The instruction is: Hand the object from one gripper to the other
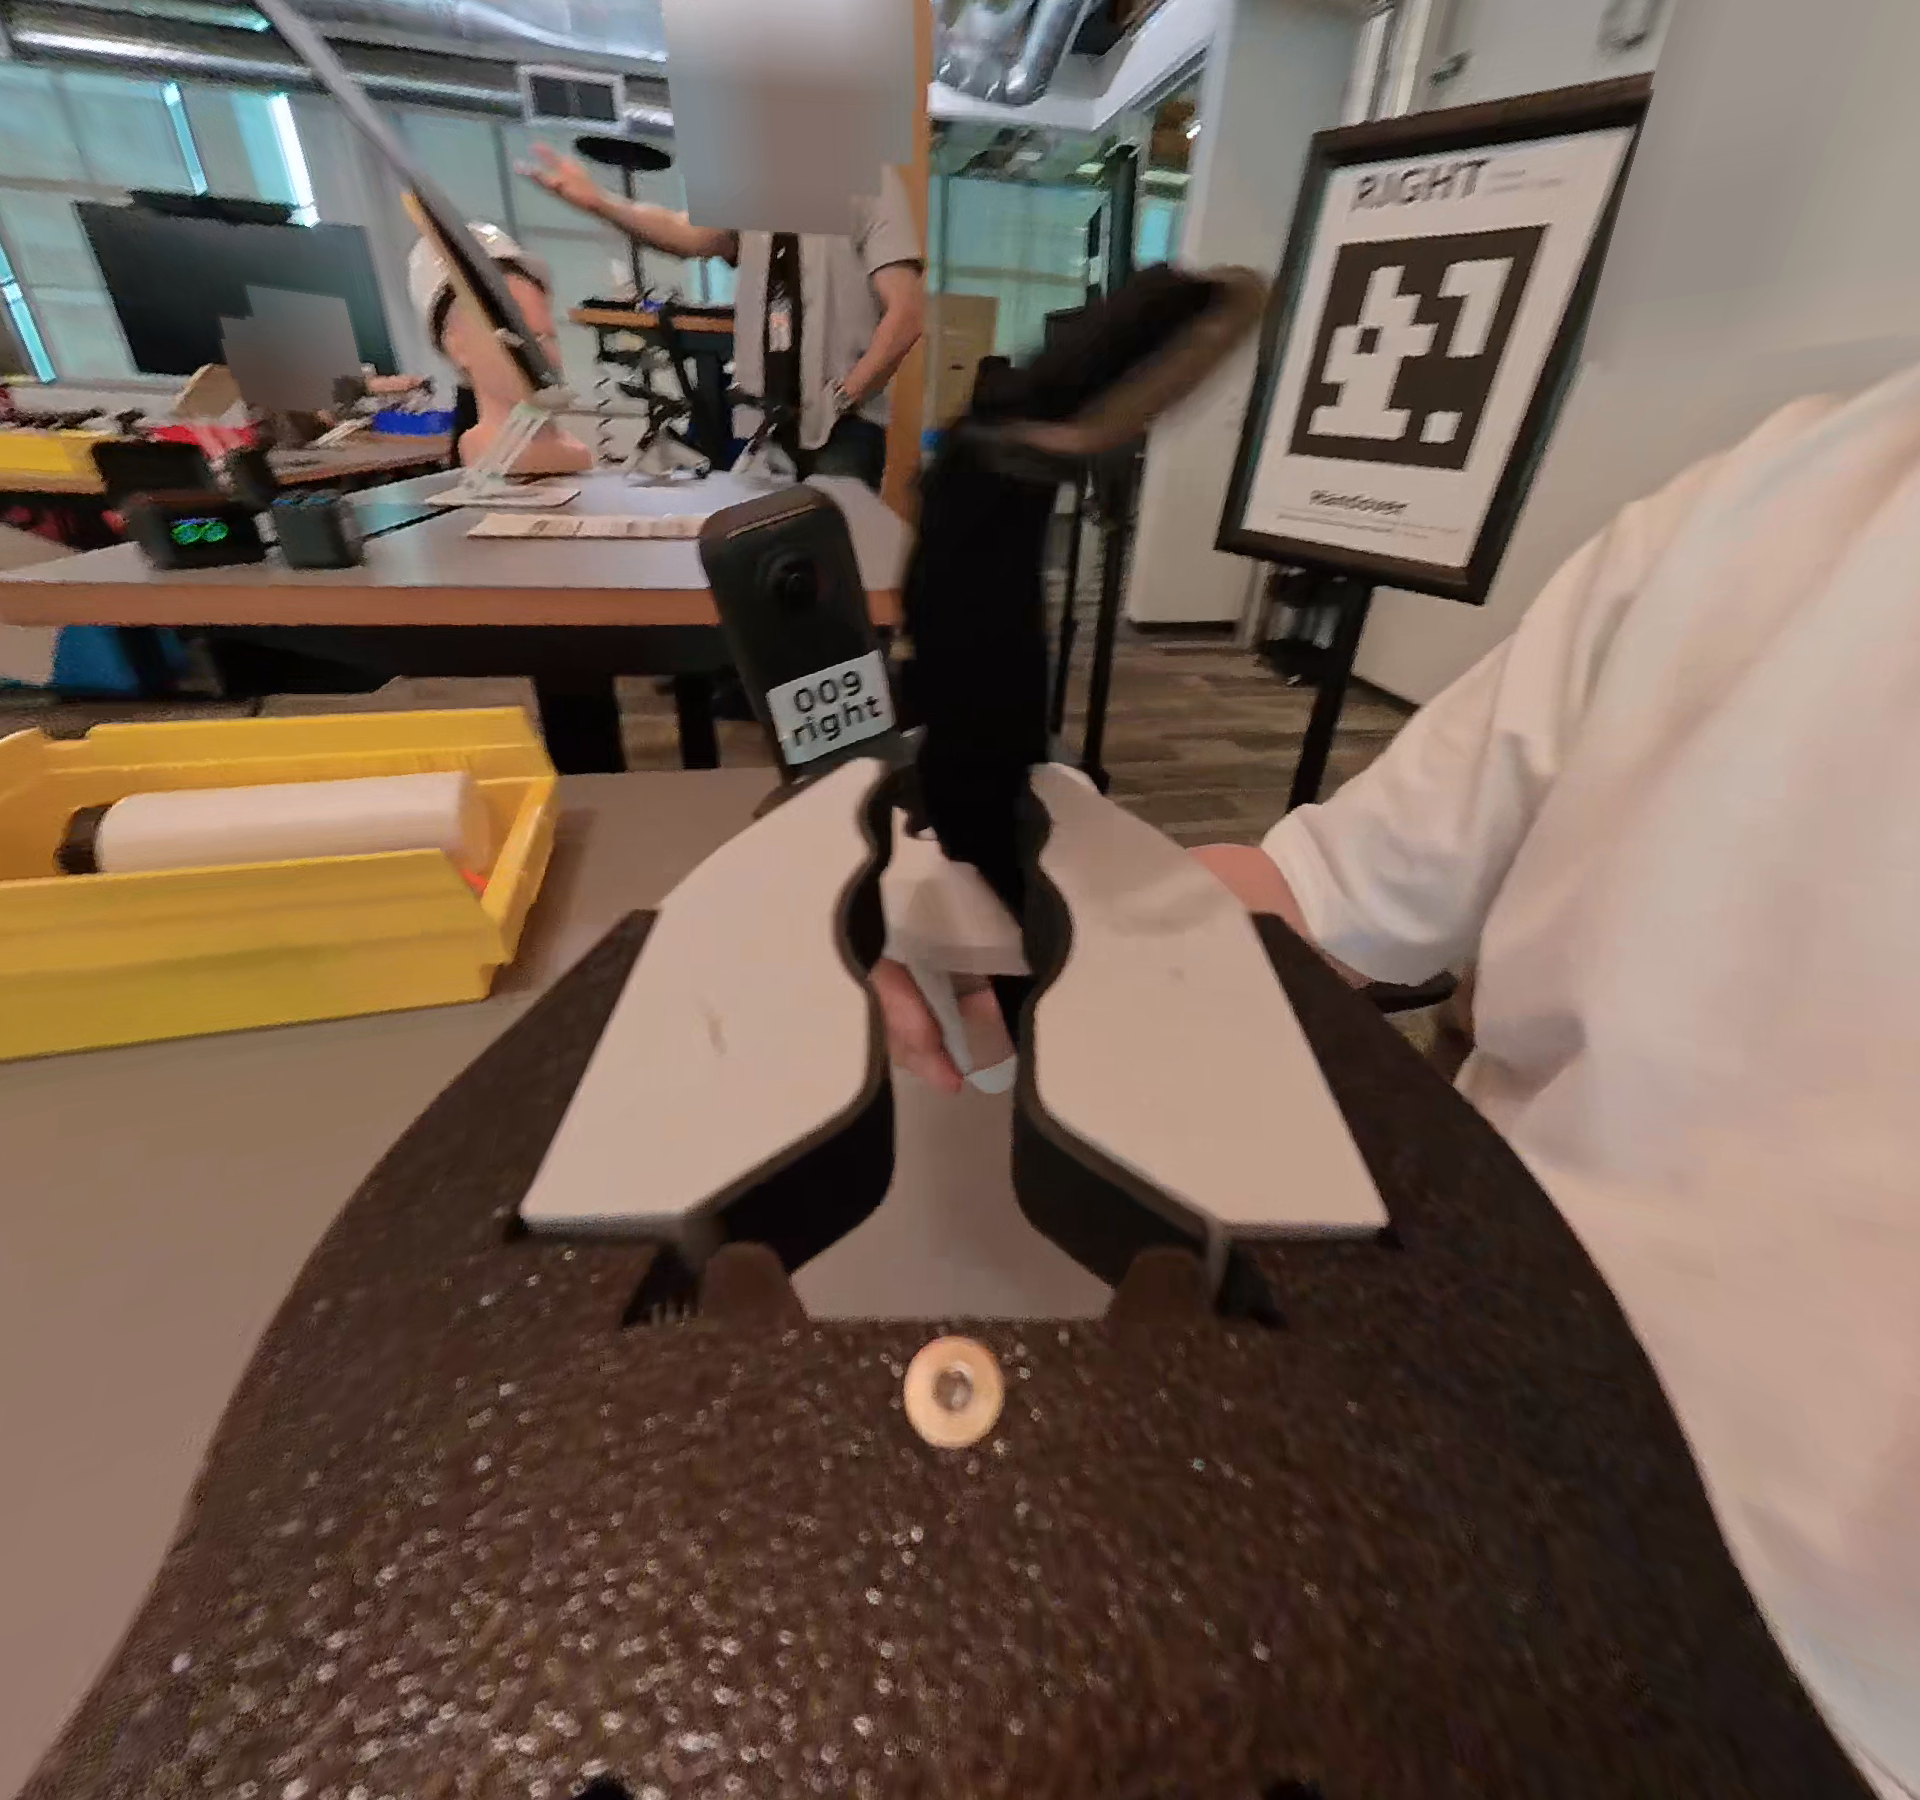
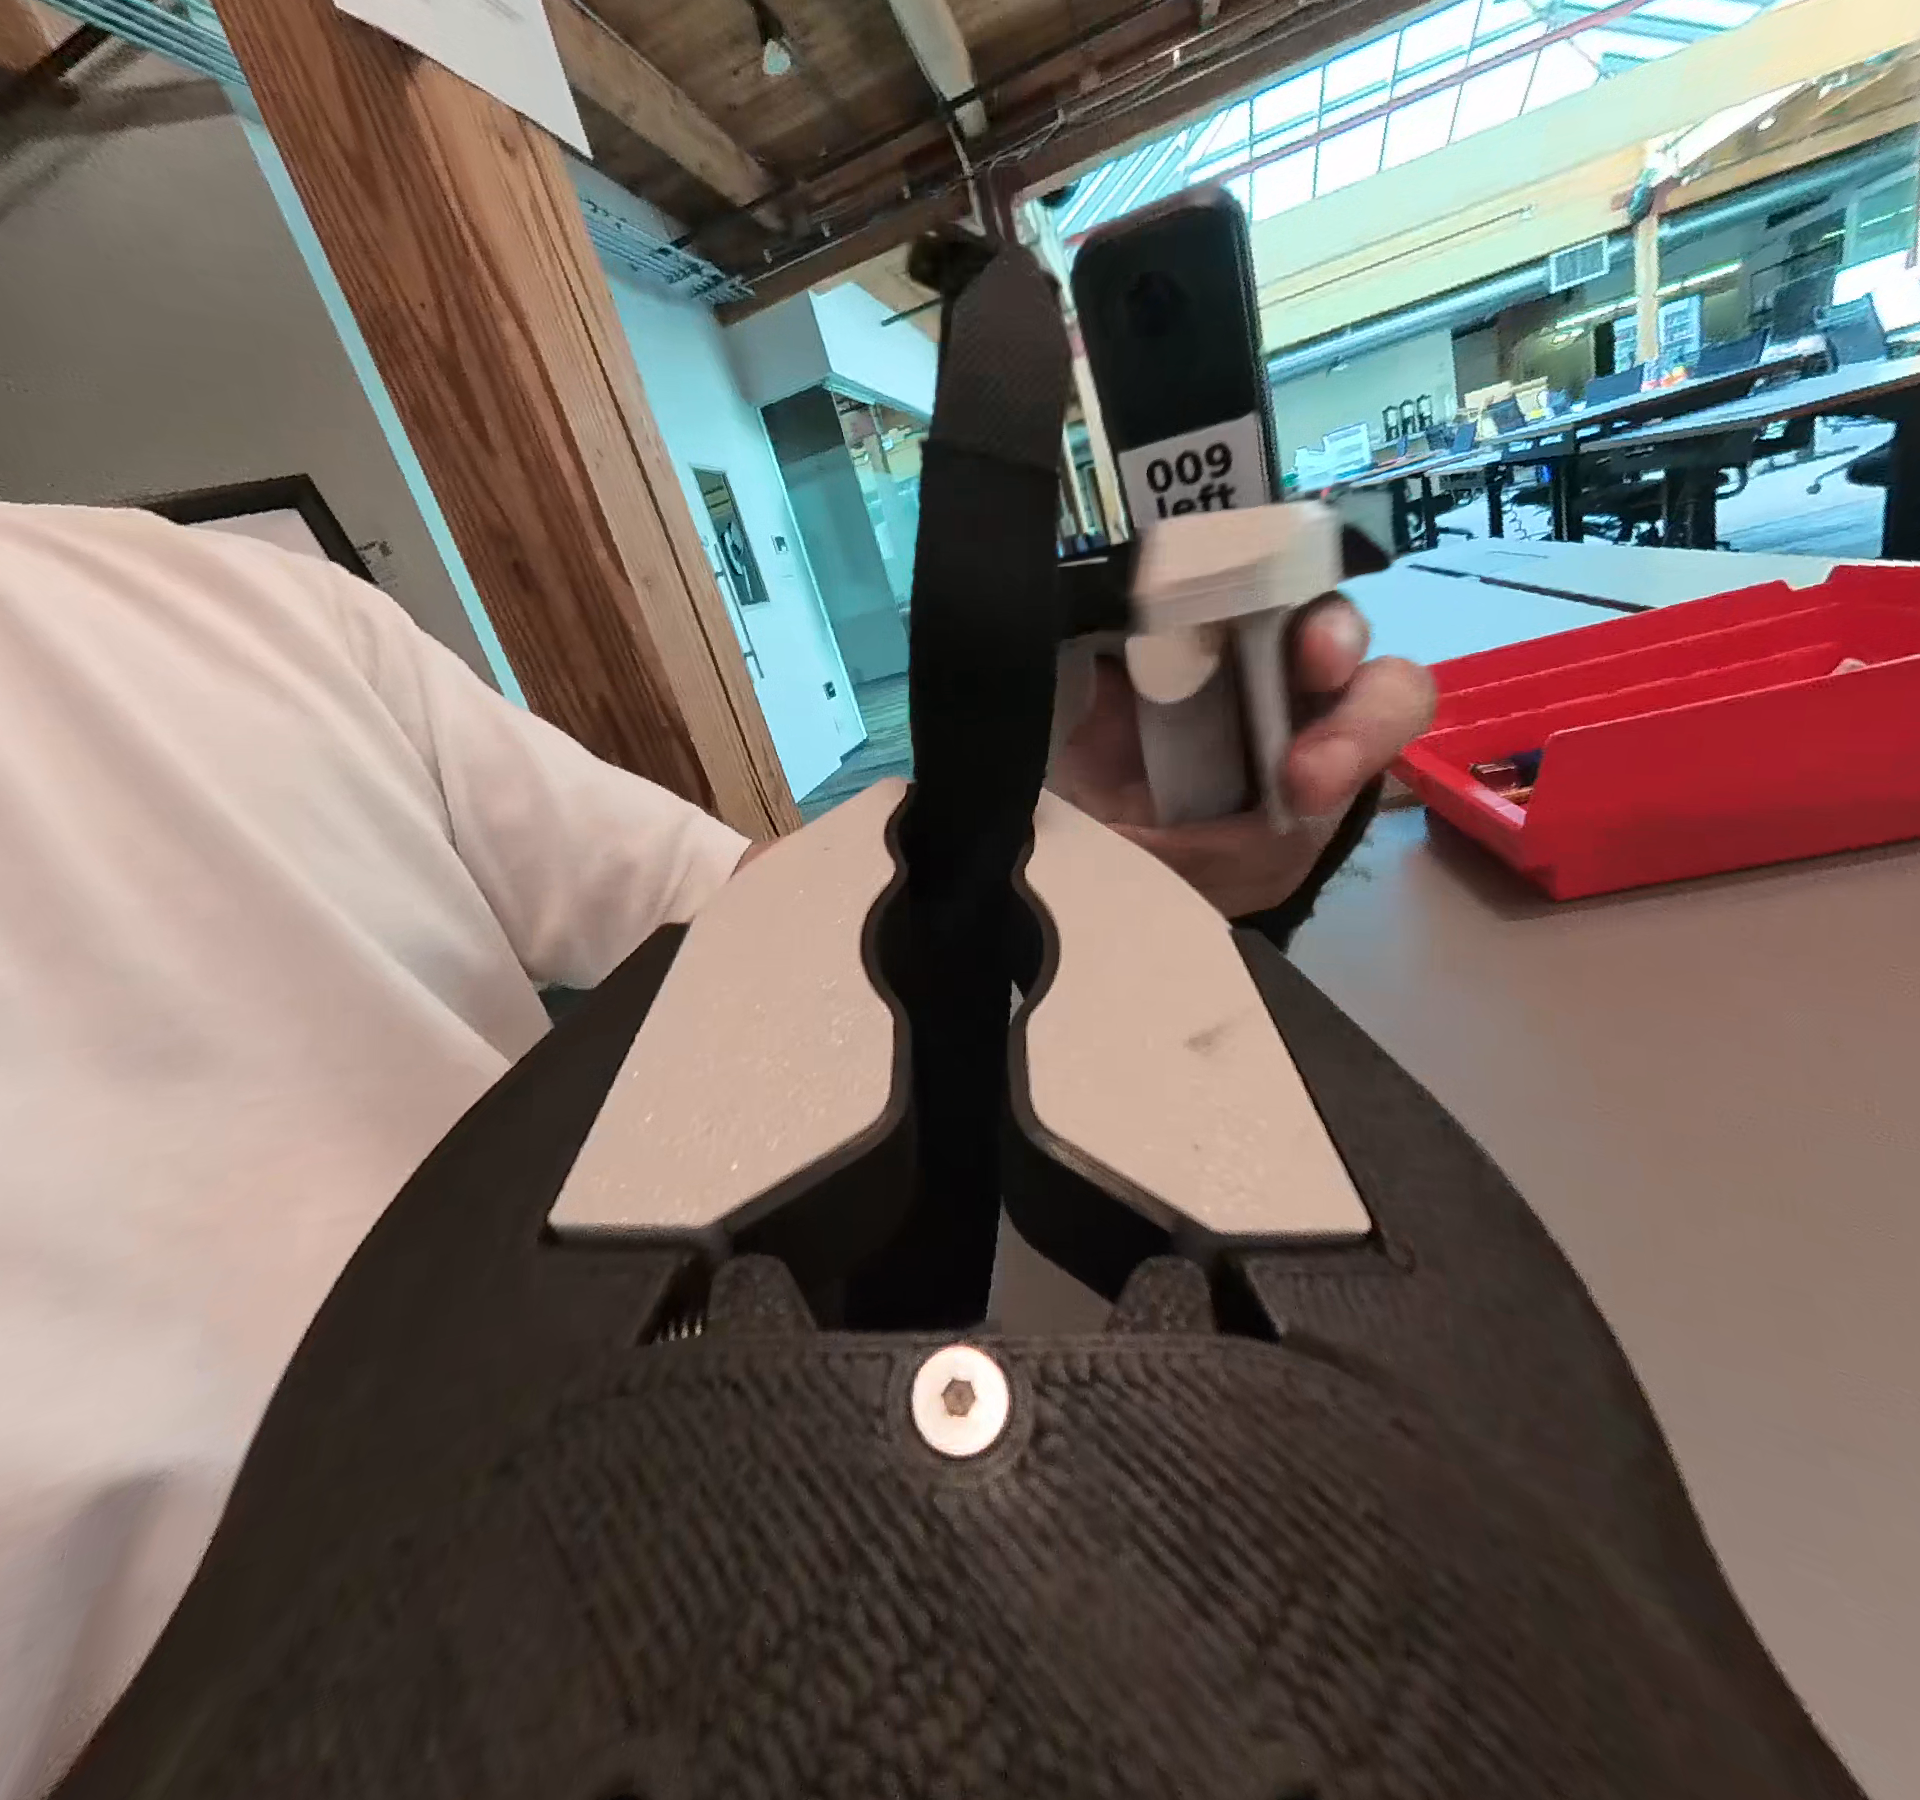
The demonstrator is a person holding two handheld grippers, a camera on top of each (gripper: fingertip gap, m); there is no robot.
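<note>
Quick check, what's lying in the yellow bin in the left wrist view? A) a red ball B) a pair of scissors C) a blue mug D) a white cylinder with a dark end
D: a white cylinder with a dark end lies lengthwise in the yellow bin.

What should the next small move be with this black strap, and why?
Probably ease open one gripper, likely whichever gave. The black strap runs between the fingers of both the left gripper and the right gripper, so both seem to hold it; which gave it cannot be told.
</note>
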